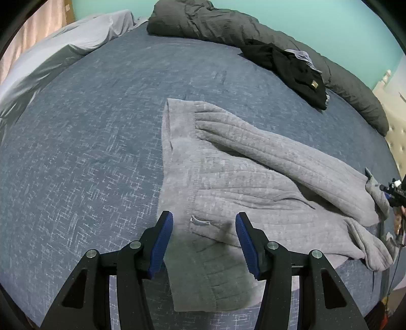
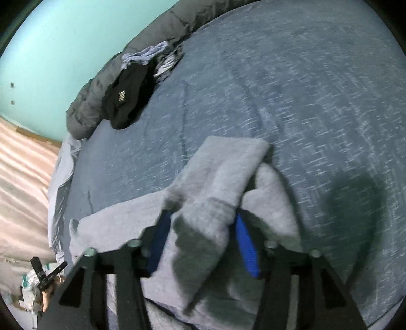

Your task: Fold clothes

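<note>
We count two grippers, one in each hand, over a bed (image 1: 76, 152) covered in a blue patterned sheet. One grey ribbed sweater (image 1: 241, 177) lies on that sheet, near the edge closest to us, with one sleeve (image 1: 279, 149) folded diagonally across its body. Our left gripper (image 1: 204, 243) hangs above the sweater's hem end with its two blue pads (image 1: 159, 243) spread apart and nothing between them, so it is released. Our right gripper (image 2: 203, 241) is at the other end of the sweater, where a flap of grey knit (image 2: 223, 177) stands up between its two blue pads; that view is blurred, and we cannot tell whether the pads press on the cloth or merely flank it. At the far side of the bed we see one dark grey quilted comforter (image 1: 228, 28) bunched along the teal wall (image 1: 317, 22), and on it one black garment (image 1: 297, 68) with a small gold label, plus one pale blue-grey piece of cloth (image 1: 300, 55) showing beside it.
</note>
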### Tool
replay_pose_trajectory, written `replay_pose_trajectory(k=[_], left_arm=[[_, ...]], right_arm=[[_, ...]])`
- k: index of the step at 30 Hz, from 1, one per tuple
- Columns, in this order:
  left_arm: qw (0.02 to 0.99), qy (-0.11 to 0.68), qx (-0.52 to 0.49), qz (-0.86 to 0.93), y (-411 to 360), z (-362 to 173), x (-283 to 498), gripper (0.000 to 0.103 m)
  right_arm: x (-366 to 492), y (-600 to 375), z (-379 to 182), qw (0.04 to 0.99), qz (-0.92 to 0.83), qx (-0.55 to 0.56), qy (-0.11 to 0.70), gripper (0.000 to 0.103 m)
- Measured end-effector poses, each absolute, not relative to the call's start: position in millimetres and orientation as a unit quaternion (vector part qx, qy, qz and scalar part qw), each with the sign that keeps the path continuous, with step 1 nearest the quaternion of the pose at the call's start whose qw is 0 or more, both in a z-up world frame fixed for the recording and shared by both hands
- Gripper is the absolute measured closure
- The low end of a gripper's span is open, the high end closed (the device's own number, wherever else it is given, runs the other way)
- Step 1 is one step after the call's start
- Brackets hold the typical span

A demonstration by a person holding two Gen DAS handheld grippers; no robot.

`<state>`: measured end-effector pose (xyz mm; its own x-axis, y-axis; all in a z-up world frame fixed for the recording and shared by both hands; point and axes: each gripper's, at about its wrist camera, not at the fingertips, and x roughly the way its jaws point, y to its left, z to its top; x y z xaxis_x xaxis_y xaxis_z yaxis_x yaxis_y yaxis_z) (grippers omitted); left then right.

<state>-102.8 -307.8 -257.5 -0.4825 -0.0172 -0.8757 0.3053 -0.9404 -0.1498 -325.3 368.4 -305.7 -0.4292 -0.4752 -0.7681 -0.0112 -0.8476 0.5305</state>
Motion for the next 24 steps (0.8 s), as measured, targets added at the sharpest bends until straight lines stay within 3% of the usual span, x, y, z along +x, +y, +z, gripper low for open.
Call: replay_pose_trajectory(k=[1,4,14,24], left_arm=[[0.096,0.144,0.5,-0.849,-309,-257,-102,0.047],[0.098,0.143,0.499,-0.849,-310,-255,-100,0.047],[0.101,0.144,0.502,-0.847,-309,-255,-97,0.047],[0.095,0.137,0.503,-0.848,-295,-252,-103,0.047]], right_arm=[[-326,366,-304,0.147,-0.814,0.512,-0.232,0.084],[-321,380,-290,0.143,-0.832,0.486,-0.225,0.093],[-298,461,-229,0.043,-0.894,0.411,-0.174,0.094],[-279,516,-208,-0.039,-0.919,0.37,-0.132,0.096]])
